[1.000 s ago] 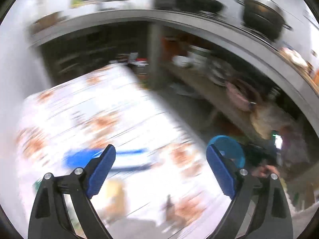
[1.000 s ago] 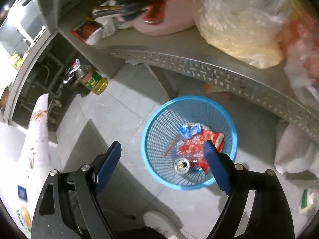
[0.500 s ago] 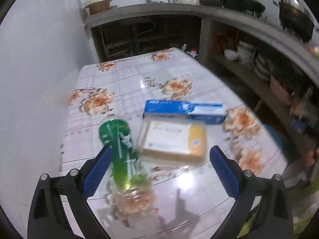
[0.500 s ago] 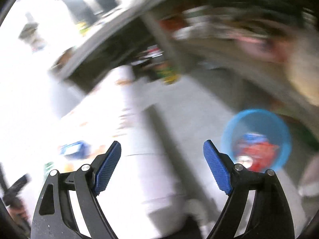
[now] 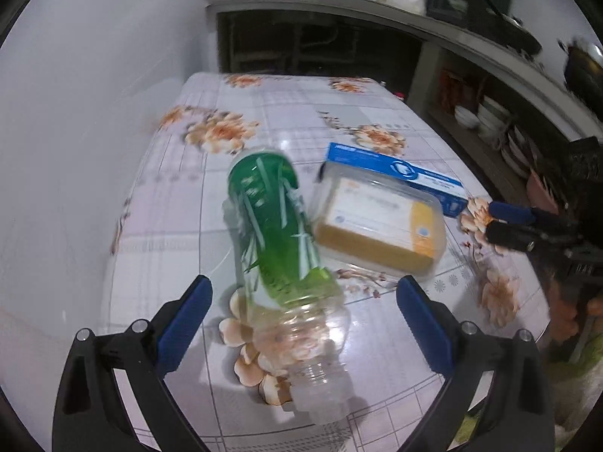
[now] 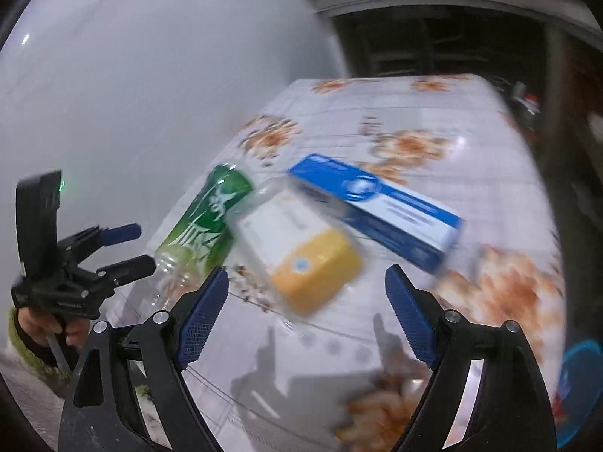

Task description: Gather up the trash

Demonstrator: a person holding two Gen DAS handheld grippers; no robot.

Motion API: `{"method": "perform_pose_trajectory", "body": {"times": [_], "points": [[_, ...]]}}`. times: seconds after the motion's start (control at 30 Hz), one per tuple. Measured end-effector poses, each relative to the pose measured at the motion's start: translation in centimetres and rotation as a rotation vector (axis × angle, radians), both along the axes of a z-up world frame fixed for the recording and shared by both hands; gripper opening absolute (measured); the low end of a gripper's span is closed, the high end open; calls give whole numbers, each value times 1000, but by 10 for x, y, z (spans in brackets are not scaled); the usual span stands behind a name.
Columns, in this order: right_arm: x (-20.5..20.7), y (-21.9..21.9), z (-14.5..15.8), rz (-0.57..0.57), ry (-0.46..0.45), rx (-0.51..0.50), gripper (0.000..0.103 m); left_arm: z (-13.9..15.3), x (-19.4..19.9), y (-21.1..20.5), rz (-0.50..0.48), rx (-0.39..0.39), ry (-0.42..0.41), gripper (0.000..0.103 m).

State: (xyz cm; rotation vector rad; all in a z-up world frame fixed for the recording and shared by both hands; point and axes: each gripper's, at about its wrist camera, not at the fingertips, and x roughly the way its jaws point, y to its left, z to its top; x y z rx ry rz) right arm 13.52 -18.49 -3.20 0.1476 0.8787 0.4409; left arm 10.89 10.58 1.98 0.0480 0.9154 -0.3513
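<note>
On the table point(image 5: 286, 113): a floral, tiled-pattern cloth carries three pieces of trash that I see from both wrist cameras.
Bottle point(image 5: 279, 241): a clear plastic bottle lies on its side, capless neck toward my left camera; its green label has white brush characters I cannot read.
Tub point(image 5: 380, 222): a clear lidded tub with a white and yellow label, its print too blurred to read, lies just beside the bottle.
Blue box point(image 5: 395, 173): a long blue and white carton with a round white emblem lies behind the tub; its lettering is illegible.
Since half a second ago: the bottle and tub fill more of my left view, and my right camera, then sweeping past the floor and basket, now faces the table.
Left gripper point(image 5: 301, 301): fingers spread wide, level with the bottle's shoulder and either side of it, nothing pinched.
Right gripper point(image 6: 305, 293): fingers spread wide, empty, low over the table's near edge with the tub between them farther off.
Basket point(image 6: 580, 388): blue, on the floor off the table's right.
</note>
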Motion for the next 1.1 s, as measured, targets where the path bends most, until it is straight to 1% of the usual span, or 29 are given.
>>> {"method": "perform_pose_trajectory", "body": {"times": [0.03, 0.1, 0.13, 0.17, 0.23, 0.3, 0.37, 0.4, 0.43, 0.5, 0.6, 0.73, 0.87, 1.0, 1.1], "points": [[6, 8, 1, 24, -10, -27, 85, -2, 3, 6, 13, -25, 13, 96], [18, 24, 5, 91, -31, -69, 93, -5, 5, 12, 25, -56, 21, 96], [26, 32, 7, 140, -34, -87, 95, -5, 6, 13, 28, -65, 23, 96], [26, 37, 8, 167, -36, -101, 95, -5, 6, 14, 29, -70, 24, 96], [41, 49, 9, 236, -27, -142, 95, -6, 7, 15, 25, -83, 22, 96], [50, 61, 8, 281, -19, -178, 95, -6, 6, 17, 24, -100, 26, 96], [62, 76, 0, 341, 5, -225, 95, -8, 8, 20, 26, -124, 39, 96], [65, 81, -3, 360, 17, -252, 95, -9, 10, 21, 28, -139, 51, 96], [69, 89, -9, 380, 26, -300, 95, -10, 13, 22, 31, -151, 58, 96], [72, 99, -16, 413, 32, -362, 95, -11, 16, 24, 32, -165, 58, 96], [75, 107, -24, 433, 51, -408, 95, -13, 23, 26, 42, -161, 56, 96], [77, 110, -33, 448, 76, -423, 95, -20, 32, 30, 56, -188, 80, 96], [80, 107, -38, 420, 89, -420, 84, -27, 36, 32, 71, -185, 97, 96], [80, 98, -30, 399, 93, -339, 83, -30, 39, 35, 80, -196, 112, 96], [80, 95, -25, 381, 76, -320, 82, -31, 39, 37, 83, -199, 112, 96]]}}
